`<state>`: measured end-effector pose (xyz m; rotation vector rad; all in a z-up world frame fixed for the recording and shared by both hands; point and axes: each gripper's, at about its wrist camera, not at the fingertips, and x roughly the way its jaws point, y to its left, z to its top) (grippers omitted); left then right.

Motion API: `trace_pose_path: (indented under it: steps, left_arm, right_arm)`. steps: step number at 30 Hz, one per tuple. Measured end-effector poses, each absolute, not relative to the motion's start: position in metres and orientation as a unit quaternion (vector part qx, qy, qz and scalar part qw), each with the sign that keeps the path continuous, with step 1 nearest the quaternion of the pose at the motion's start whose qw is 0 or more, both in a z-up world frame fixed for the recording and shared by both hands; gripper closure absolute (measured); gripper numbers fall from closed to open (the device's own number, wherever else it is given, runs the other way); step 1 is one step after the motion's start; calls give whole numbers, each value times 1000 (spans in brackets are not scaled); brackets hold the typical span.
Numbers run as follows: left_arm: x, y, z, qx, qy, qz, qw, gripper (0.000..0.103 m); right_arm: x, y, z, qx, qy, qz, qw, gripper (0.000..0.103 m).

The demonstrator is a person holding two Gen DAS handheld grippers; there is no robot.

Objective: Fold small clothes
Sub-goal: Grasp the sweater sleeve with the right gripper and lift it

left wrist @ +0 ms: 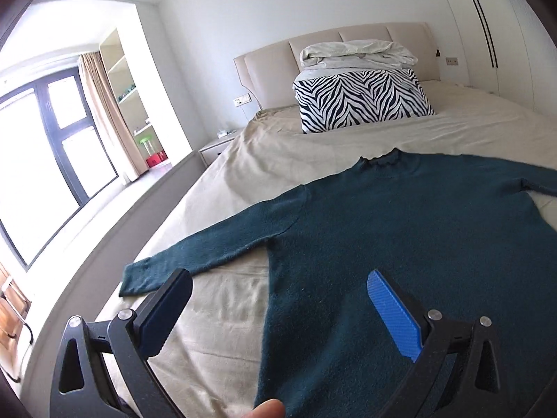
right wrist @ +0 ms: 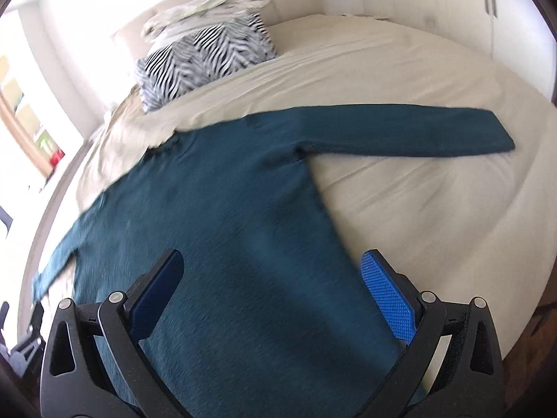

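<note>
A dark teal long-sleeved sweater (left wrist: 400, 230) lies flat and spread out on the beige bed sheet (left wrist: 278, 146), collar toward the headboard, both sleeves stretched out sideways. My left gripper (left wrist: 278, 289) is open and empty, hovering above the sweater's lower left side near the left sleeve (left wrist: 195, 254). In the right wrist view the sweater (right wrist: 226, 209) fills the middle, its right sleeve (right wrist: 417, 132) stretched right. My right gripper (right wrist: 271, 271) is open and empty above the sweater's lower right side.
A zebra-print pillow (left wrist: 362, 101) with a crumpled white blanket (left wrist: 358, 54) on top stands at the padded headboard (left wrist: 271, 66). The bed's left edge (left wrist: 115, 244) drops to the floor by a large window (left wrist: 41, 160). A nightstand (left wrist: 216, 146) stands left of the bed.
</note>
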<state>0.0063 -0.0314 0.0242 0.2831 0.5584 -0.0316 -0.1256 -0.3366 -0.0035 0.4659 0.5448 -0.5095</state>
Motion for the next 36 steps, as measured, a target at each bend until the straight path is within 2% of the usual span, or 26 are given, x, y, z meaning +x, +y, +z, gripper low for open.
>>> trace_pose_path:
  steps: [7,10,15,17,18,19,20,21,22,24,26,30,36]
  left_arm:
    - [57,-23,22,-40,343,-134,929,0]
    - [74,-36,8,-27,401,-149,903,0]
    - [85,-40,-8,-72,428,-172,885,0]
    - [92,-38,-12,-103,439,-195,871,0]
    - [97,-38,-15,-115,445,-204,864,0]
    - [102,-39,-16,-123,449,-213,859,0]
    - [106,-39,-17,-127,451,-222,855,1]
    - [110,-40,-18,-129,452,-227,853,1]
    - [113,-40,-19,-130,453,-231,851,2]
    - [119,-41,-20,-136,457,-244,844,8]
    - [127,-39,-24,-152,465,-256,834,9]
    - [141,-31,-30,-178,469,-267,823,10]
    - [158,-7,-30,-224,456,-266,819,11]
  right_arm:
    - [-190,-537,-37,443,173,-299,827,2]
    - [-205,-598,-54,505,138,-289,801,14]
    - [-208,-668,-56,542,84,-280,788,18]
    - [-205,-692,-58,554,74,-286,778,28]
    - [-202,-699,-58,554,72,-290,777,31]
    - [-199,-708,-58,548,76,-296,779,41]
    - [-193,-714,-56,539,86,-307,779,57]
    - [-191,-723,-55,531,96,-317,780,64]
    - [-186,-729,-54,525,106,-323,780,77]
    - [-177,-733,-47,512,119,-330,784,90]
    - [-161,-726,-32,488,128,-333,797,94]
    - [-97,-675,17,395,159,-301,853,95]
    - [52,-524,71,242,225,-149,932,95]
